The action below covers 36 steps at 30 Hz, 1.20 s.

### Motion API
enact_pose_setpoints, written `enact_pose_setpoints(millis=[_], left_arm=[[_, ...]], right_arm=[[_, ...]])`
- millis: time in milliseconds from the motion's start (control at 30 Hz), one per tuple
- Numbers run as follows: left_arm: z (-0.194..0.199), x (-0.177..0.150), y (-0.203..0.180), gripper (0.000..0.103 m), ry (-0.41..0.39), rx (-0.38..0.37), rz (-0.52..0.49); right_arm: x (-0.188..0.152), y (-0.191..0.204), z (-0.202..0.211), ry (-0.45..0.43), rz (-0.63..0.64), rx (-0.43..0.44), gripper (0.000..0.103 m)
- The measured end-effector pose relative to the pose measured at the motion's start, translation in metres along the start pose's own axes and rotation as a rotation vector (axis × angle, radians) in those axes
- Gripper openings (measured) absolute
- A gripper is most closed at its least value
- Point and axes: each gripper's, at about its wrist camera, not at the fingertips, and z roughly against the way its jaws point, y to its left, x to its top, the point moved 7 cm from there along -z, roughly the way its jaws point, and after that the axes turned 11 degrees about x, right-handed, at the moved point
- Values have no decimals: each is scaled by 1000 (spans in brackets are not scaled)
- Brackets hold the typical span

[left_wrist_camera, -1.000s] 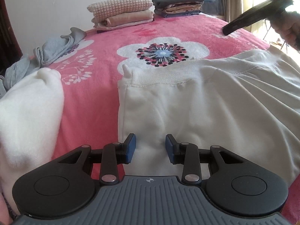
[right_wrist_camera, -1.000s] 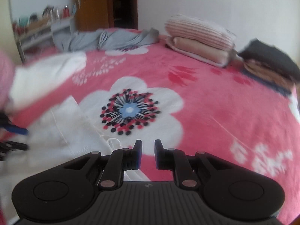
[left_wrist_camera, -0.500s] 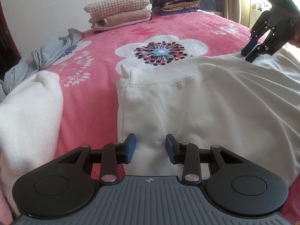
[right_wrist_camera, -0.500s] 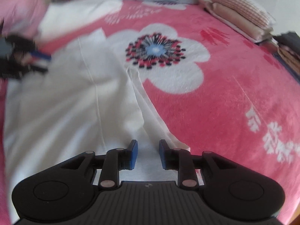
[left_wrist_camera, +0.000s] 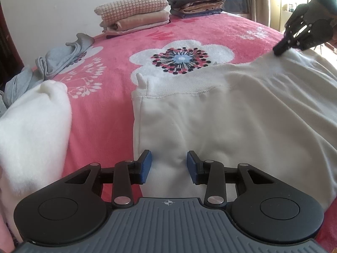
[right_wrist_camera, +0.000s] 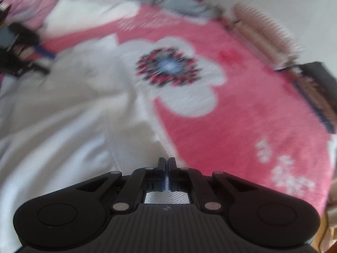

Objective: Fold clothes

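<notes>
Left wrist view: low, close over the cream garment (left_wrist_camera: 231, 116), tilted down, facing the folded stacks (left_wrist_camera: 134, 14) at 12 o'clock. Right wrist view: blurred, steeper, from the garment's opposite end. Both share the bedspread's flower (left_wrist_camera: 181, 60) (right_wrist_camera: 168, 66).

You see a soft, matt cream cloth sweatshirt (left_wrist_camera: 231, 113) on a fuzzy pink flowered blanket (left_wrist_camera: 109, 113). The fluffy white garment (left_wrist_camera: 31, 126) looks furry. Your black plastic left gripper (left_wrist_camera: 168, 166) looks smooth.

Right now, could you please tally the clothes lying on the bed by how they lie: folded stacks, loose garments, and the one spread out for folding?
Folded stacks: 2, checked-topped stack and dark-topped stack
Loose garments: 2, grey garment and fluffy white garment
Spread out: 1, cream sweatshirt
Total: 5
</notes>
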Motion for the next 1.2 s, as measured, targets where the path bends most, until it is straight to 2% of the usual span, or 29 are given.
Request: enact_pose_setpoints(millis=[67, 200, 300, 400, 467, 567, 633, 733, 800, 833, 867, 967, 1067, 1133, 1200], left_arm=[[0, 1, -1, 37, -2, 1, -5], [-1, 1, 0, 38, -8, 1, -17], [-2, 2, 1, 38, -7, 3, -10], [-3, 2, 1, 38, -9, 2, -4], [-3, 2, 1, 38, -9, 6, -2], [-3, 1, 1, 38, -13, 7, -9], [-2, 1, 0, 39, -13, 10, -13], [-2, 1, -1, 39, -11, 16, -20], [-2, 2, -1, 39, -9, 20, -20], [-1, 2, -2, 39, -9, 22, -20], [-1, 2, -2, 39, -10, 24, -22], [-2, 2, -3, 39, -12, 25, -29], [-3, 2, -3, 39, -13, 27, -36], [-4, 3, -4, 39, -15, 27, -41], [-3, 3, -4, 39, -16, 29, -41]], right_arm=[[-4, -6, 0, -9, -1, -81, 1], [-17, -9, -22, -1, -59, -134, 2], [-24, -30, 7, -94, -237, -161, 20], [-44, -66, 52, -185, -473, -216, 22], [-71, -89, 75, -220, -671, -161, 28], [-112, -100, 90, -244, -861, -96, 39], [-128, -96, 90, -236, -897, -85, 40], [-136, -82, 83, -202, -870, -70, 44], [-134, -77, 86, -188, -796, -157, 44], [-128, -74, 91, -196, -726, -212, 44], [-119, -67, 96, -213, -641, -224, 44], [-93, -46, 92, -202, -434, -134, 44], [-76, -32, 69, -113, -280, -81, 43], [-71, -29, 57, -82, -216, -83, 43], [-67, -32, 49, -83, -217, -52, 42]])
